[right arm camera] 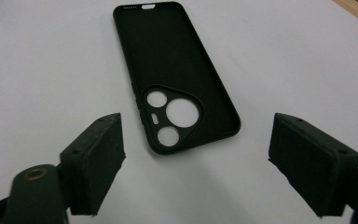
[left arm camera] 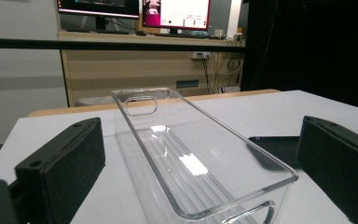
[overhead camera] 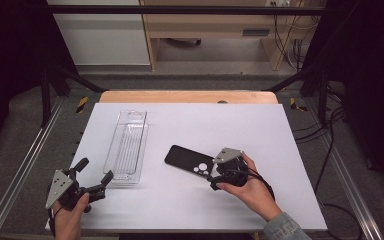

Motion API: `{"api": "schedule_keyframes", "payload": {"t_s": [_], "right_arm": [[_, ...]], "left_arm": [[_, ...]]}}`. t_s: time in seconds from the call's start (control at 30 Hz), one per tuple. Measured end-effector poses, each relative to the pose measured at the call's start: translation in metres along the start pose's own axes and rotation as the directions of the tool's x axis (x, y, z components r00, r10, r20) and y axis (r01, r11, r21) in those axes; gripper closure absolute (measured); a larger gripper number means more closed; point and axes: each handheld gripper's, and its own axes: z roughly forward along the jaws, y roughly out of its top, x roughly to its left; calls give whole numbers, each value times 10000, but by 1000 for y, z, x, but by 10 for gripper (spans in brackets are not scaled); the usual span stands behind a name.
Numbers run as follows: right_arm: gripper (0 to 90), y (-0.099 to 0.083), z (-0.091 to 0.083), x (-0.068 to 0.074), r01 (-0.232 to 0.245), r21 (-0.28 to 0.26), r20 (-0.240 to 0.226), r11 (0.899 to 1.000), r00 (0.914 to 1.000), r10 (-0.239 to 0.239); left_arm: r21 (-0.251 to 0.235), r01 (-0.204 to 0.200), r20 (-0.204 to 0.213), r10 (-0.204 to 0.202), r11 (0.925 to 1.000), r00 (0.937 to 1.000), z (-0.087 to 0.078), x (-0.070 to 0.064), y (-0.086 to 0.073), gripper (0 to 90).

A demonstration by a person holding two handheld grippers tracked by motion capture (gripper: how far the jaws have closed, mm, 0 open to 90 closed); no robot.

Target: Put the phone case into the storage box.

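A black rubbery phone case (overhead camera: 189, 161) with round camera cutouts lies flat on the white table (overhead camera: 260, 125). Right gripper (right arm camera: 196, 163): jaws wide, empty, just near of it. Left gripper (overhead camera: 94, 176): jaws wide, empty, facing a clear plastic rectangular tray (overhead camera: 127, 145) left of the case.
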Motion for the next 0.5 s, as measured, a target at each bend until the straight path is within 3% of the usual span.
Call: {"api": "schedule_keyframes", "payload": {"t_s": [0.23, 0.5], "right_arm": [[181, 3, 5, -1, -190, -11, -175, 9998, 9997, 190], [190, 13, 14, -2, -34, 449, -438, 9990, 9990, 54]], "left_arm": [[-10, 28, -16, -28, 10000, 10000, 0, 1, 0, 5], [162, -111, 113, 109, 9998, 9999, 4, -1, -1, 5]]}}
